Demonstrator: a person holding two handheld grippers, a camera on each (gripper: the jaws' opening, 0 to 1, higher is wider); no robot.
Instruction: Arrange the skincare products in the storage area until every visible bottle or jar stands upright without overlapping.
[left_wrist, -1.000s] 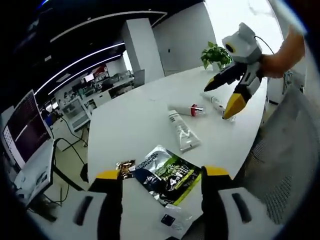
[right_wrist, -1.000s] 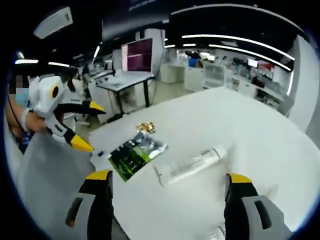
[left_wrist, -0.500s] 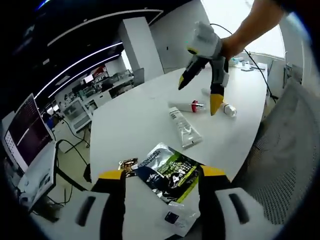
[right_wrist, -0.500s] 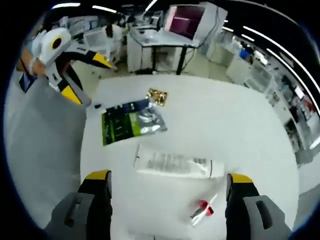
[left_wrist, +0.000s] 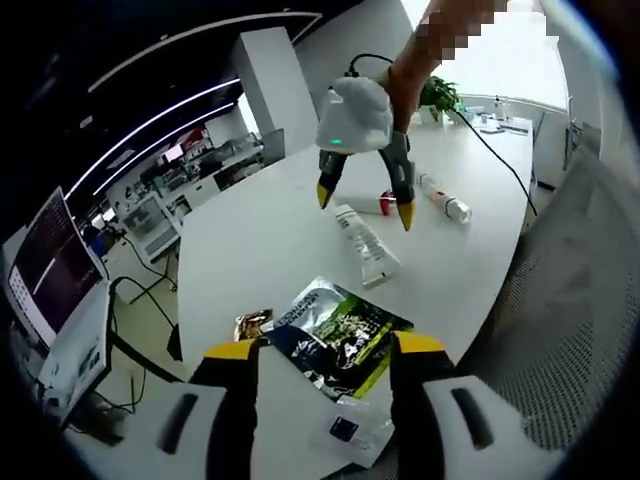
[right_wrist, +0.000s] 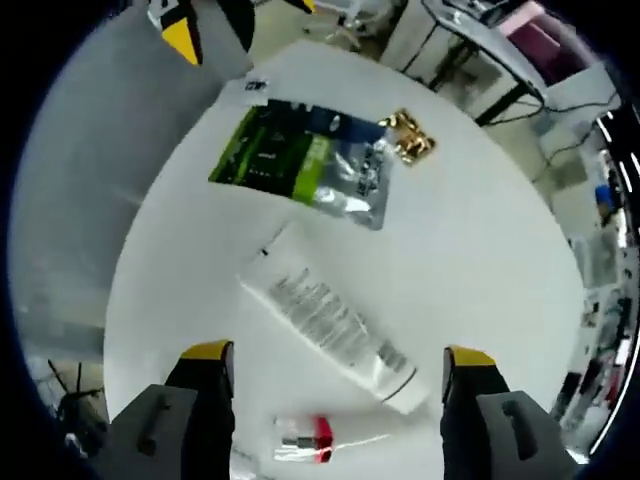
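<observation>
1. A white table (left_wrist: 250, 250) carries a green and silver foil pouch (left_wrist: 338, 340), lying flat near the edge.
2. A small gold wrapper (left_wrist: 250, 324) sits just beside the pouch (its crinkled foil shows in the right gripper view too).
3. A small clear packet with a dark label (left_wrist: 352, 432) lies at the table's edge.
4. A potted plant (left_wrist: 440, 97) stands at the far end.
5. A monitor (left_wrist: 45, 260) sits on a desk to the side.
6. A grey mesh chair (left_wrist: 560, 330) stands beside the table.

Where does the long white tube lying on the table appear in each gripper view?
Left gripper view: the white tube lies upper centre, just below the right gripper.
Right gripper view: the tube lies diagonally at centre, between the open jaws.
Shared landmark: the green and silver pouch beside it.
</observation>
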